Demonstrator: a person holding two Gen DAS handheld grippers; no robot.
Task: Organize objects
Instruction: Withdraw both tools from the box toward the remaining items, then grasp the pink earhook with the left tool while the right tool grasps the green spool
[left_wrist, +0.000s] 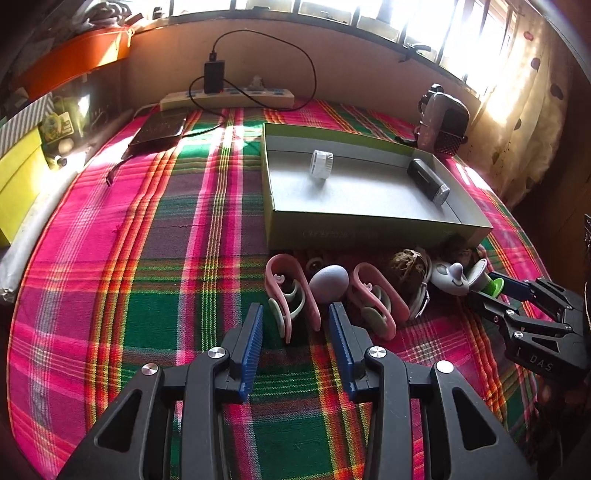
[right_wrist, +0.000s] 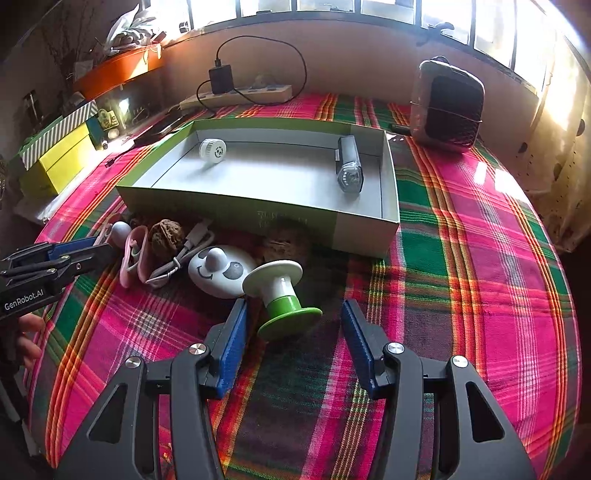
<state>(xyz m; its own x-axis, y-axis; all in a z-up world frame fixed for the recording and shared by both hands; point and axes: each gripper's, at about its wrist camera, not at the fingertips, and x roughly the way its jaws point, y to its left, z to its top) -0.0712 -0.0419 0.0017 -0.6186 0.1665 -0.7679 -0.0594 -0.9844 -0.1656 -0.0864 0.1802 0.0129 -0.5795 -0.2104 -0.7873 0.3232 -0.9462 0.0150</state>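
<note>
Blue-padded left tool spread before pink clip; right tool spread around green-white spool

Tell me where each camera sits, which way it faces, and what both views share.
Left wrist: rides the left gripper, angled down at a pink clip and lilac egg; right gripper at right edge.
Right wrist: rides the right gripper, angled down at a green-and-white spool; left gripper and a hand at left edge.
Shared: open box with white cap and black device, plaid cloth, window ahead.
</note>
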